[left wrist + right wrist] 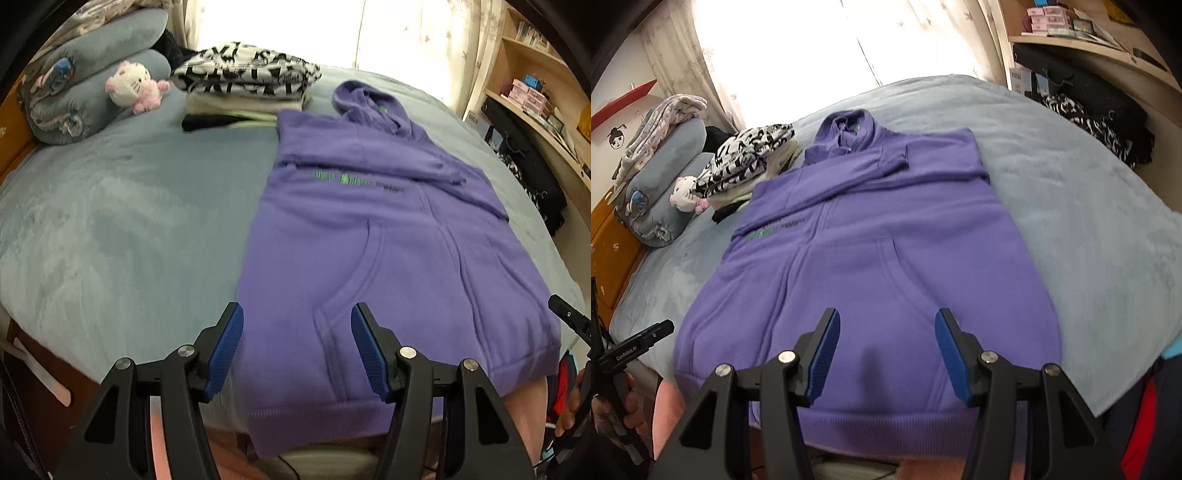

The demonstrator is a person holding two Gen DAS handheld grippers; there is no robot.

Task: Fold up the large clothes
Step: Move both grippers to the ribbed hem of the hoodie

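A purple hoodie lies flat on the bed, hood toward the window, both sleeves folded across its chest, its ribbed hem hanging over the near edge. In the right wrist view the same hoodie fills the middle. My left gripper hovers open above the hoodie's lower left part, near the pocket, nothing between its blue pads. My right gripper hovers open above the lower middle of the hoodie, pads apart and empty. The tip of the other gripper shows at each view's edge.
The bed's grey-blue blanket spreads to the left. A stack of folded clothes sits by the hood, next to a plush cat and rolled bedding. Shelves and dark clothes stand at the right.
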